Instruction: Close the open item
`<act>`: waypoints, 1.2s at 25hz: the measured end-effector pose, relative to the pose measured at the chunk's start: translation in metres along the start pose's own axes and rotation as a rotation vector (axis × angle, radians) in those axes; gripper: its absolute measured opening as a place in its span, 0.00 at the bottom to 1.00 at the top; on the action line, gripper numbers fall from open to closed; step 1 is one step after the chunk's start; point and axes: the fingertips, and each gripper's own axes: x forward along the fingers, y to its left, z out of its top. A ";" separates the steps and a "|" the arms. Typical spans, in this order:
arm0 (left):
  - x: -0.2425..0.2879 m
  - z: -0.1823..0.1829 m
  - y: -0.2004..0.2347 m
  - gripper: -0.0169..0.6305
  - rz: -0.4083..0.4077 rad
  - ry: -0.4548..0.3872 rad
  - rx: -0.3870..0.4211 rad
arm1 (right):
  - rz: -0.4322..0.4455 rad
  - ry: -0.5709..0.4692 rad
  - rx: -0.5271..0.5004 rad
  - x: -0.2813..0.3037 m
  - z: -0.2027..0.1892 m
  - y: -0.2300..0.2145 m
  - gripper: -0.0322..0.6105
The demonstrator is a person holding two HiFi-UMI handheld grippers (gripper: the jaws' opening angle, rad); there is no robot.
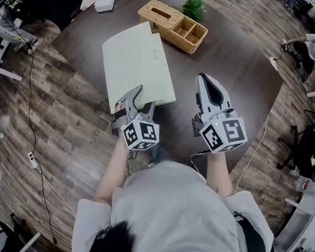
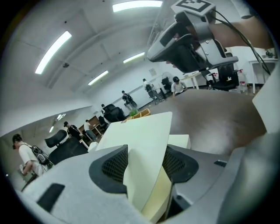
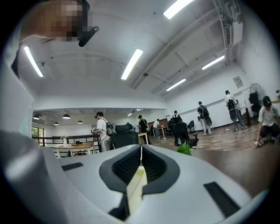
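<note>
A flat pale cream case point(image 1: 137, 63) lies on the dark round table point(image 1: 235, 71), its thin lid point(image 2: 144, 140) lifted off the base point(image 2: 180, 141). At the case's near edge, my left gripper point(image 1: 142, 102) is shut on that lid, and the left gripper view shows the panel pinched between the ribbed pads point(image 2: 114, 164). My right gripper point(image 1: 204, 79) hovers over bare table to the right of the case, apart from it. Its jaws point(image 3: 141, 164) meet with nothing held; a pale strip shows low in the slit between them.
A wicker organiser basket point(image 1: 172, 24) stands at the table's far side behind the case, with a small green plant point(image 1: 193, 7) beside it. A white box point(image 1: 104, 1) sits at the far left edge. Office chairs and people stand farther off in the room.
</note>
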 end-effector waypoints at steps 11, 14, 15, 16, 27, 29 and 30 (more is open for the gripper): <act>0.016 -0.001 -0.022 0.20 -0.179 0.096 -0.101 | -0.003 0.004 0.042 0.002 -0.012 -0.011 0.07; 0.023 -0.005 -0.027 0.15 -0.220 0.143 -0.105 | -0.006 0.001 0.049 0.003 -0.013 -0.015 0.07; 0.026 -0.006 -0.029 0.14 -0.230 0.160 -0.095 | -0.007 0.001 0.051 0.004 -0.013 -0.016 0.07; 0.029 -0.007 -0.032 0.12 -0.238 0.179 -0.084 | -0.008 0.001 0.053 0.004 -0.013 -0.018 0.07; 0.047 -0.019 -0.048 0.10 -0.355 0.361 0.057 | -0.023 -0.003 0.078 0.005 -0.017 -0.032 0.07; 0.049 -0.022 -0.050 0.10 -0.390 0.402 0.103 | -0.023 -0.004 0.081 0.006 -0.017 -0.033 0.07; 0.049 -0.023 -0.051 0.10 -0.406 0.423 0.132 | -0.023 -0.004 0.083 0.006 -0.017 -0.033 0.07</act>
